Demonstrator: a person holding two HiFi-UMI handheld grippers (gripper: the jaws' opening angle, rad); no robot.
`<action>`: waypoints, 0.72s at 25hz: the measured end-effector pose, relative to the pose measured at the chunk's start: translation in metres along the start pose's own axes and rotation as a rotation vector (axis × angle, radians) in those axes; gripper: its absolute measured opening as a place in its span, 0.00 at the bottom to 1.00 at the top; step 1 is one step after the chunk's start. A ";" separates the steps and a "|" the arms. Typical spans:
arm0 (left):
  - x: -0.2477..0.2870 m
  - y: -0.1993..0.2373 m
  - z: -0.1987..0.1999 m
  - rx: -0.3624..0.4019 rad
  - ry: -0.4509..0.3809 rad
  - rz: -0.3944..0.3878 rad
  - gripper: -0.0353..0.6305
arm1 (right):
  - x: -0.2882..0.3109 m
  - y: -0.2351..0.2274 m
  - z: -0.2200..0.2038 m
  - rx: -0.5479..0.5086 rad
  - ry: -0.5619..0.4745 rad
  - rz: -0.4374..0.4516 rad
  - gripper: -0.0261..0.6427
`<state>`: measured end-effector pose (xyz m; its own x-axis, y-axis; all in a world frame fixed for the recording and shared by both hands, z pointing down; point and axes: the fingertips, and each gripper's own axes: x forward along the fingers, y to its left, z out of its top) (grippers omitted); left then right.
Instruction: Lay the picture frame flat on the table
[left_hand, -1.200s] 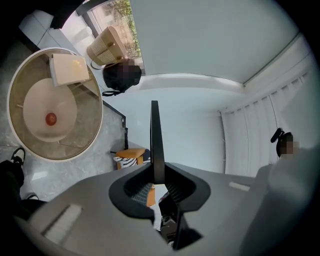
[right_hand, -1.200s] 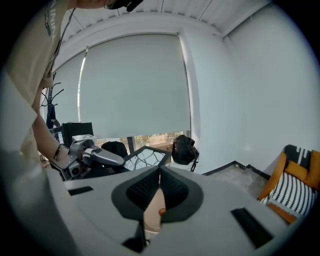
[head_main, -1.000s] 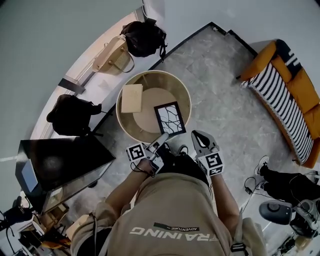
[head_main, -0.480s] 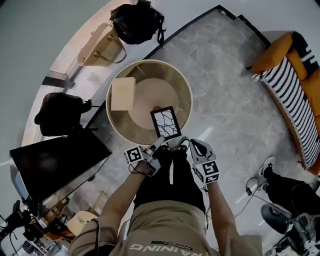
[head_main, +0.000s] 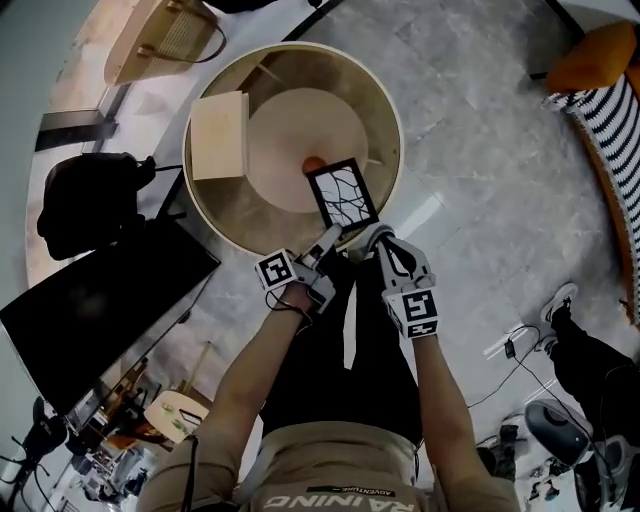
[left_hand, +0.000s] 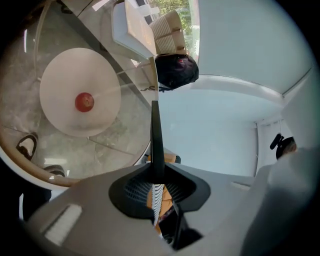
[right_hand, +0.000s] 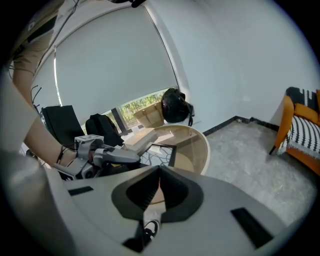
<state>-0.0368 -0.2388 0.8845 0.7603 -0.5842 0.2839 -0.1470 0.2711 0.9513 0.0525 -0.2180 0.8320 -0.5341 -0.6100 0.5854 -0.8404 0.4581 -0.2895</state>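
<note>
The picture frame (head_main: 343, 195), black-edged with a branch pattern on white, sits tilted over the near side of the round glass table (head_main: 395, 130). My left gripper (head_main: 330, 238) is shut on its near left edge. In the left gripper view the frame (left_hand: 154, 135) shows edge-on as a thin black blade rising from between the jaws of the left gripper (left_hand: 153, 182). My right gripper (head_main: 372, 238) hangs just off the frame's near right corner, jaws together with nothing in them. The right gripper view has the frame (right_hand: 159, 152) lying low over the glass beyond the right gripper (right_hand: 160, 172).
A beige book (head_main: 218, 135) lies on the table's far left. Under the glass a small red ball (left_hand: 84, 102) rests on the round base disc (left_hand: 60, 95). A black screen (head_main: 100, 300) stands left, a dark bag (head_main: 85, 195) beyond it, a striped sofa (head_main: 610, 90) right.
Both grippers and the frame have moved forward, further over the table, and the table now looms larger. The left gripper has kept its hold; the right gripper has drawn close to the frame's near corner.
</note>
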 end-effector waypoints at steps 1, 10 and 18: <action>0.001 0.008 0.002 0.003 0.003 0.019 0.17 | 0.004 0.000 -0.007 0.004 0.010 0.005 0.05; 0.010 0.042 0.004 0.048 0.051 0.128 0.17 | 0.017 -0.005 -0.043 -0.012 0.064 0.008 0.05; 0.012 0.067 -0.003 0.219 0.148 0.351 0.17 | 0.032 -0.005 -0.041 0.003 0.022 0.024 0.05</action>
<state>-0.0361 -0.2254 0.9517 0.7207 -0.3652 0.5892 -0.5311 0.2553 0.8079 0.0436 -0.2141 0.8833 -0.5517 -0.5844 0.5950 -0.8278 0.4706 -0.3054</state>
